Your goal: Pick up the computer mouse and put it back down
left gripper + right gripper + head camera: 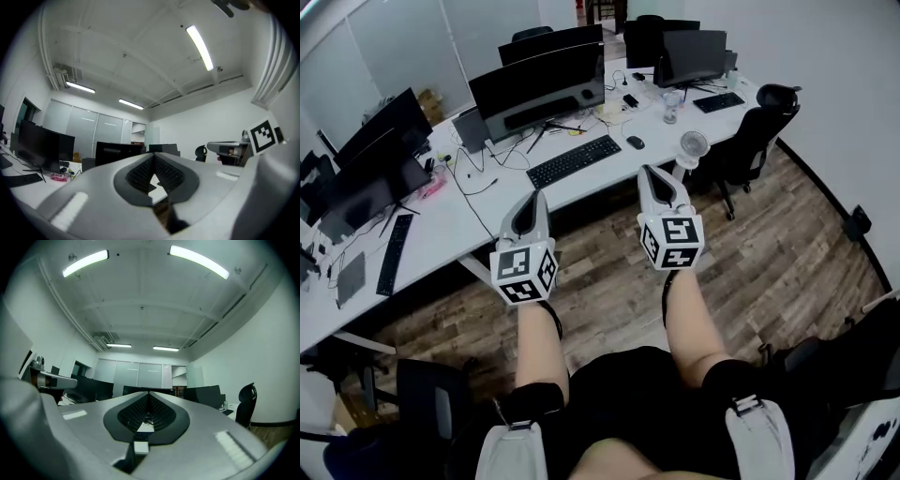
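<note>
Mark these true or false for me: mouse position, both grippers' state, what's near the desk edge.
1. The mouse lies on the white desk, right of the black keyboard. True.
2. The right gripper is shut on the mouse. False: its jaws are together on nothing, and the mouse lies apart on the desk.
3. The left gripper has its jaws wide apart. False: they are together, empty.
4. A small fan stands by the desk's near edge. True.
</note>
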Motion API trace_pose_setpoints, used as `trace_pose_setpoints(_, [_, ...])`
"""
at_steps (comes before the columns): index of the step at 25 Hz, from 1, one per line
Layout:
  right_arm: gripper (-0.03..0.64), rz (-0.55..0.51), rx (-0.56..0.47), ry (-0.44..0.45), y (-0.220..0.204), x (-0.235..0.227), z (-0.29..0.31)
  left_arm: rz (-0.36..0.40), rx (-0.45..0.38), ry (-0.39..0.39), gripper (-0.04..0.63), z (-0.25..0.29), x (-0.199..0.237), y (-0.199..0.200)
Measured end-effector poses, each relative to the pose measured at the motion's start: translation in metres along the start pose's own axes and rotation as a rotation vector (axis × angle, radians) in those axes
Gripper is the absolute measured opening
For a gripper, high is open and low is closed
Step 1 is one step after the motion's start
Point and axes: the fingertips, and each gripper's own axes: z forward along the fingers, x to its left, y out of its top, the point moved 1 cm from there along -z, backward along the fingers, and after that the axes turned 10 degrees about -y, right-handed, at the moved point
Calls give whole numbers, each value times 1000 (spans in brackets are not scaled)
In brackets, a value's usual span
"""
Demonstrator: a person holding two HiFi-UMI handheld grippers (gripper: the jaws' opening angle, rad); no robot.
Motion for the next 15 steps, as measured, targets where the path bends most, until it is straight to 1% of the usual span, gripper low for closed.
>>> trace_pose_setpoints(4, [-3,0,8,-41,-3,9,-1,2,6,-42,54,-6,4,-7])
trace_pose_setpoints(8, [-3,-2,29,-77,-8,13,7,-4,1,-82,54,-2,4,-5])
trace_pose_setpoints(15, [-3,-1,22,-89,-12,10,27,2,-13,-95,54,18,14,-2])
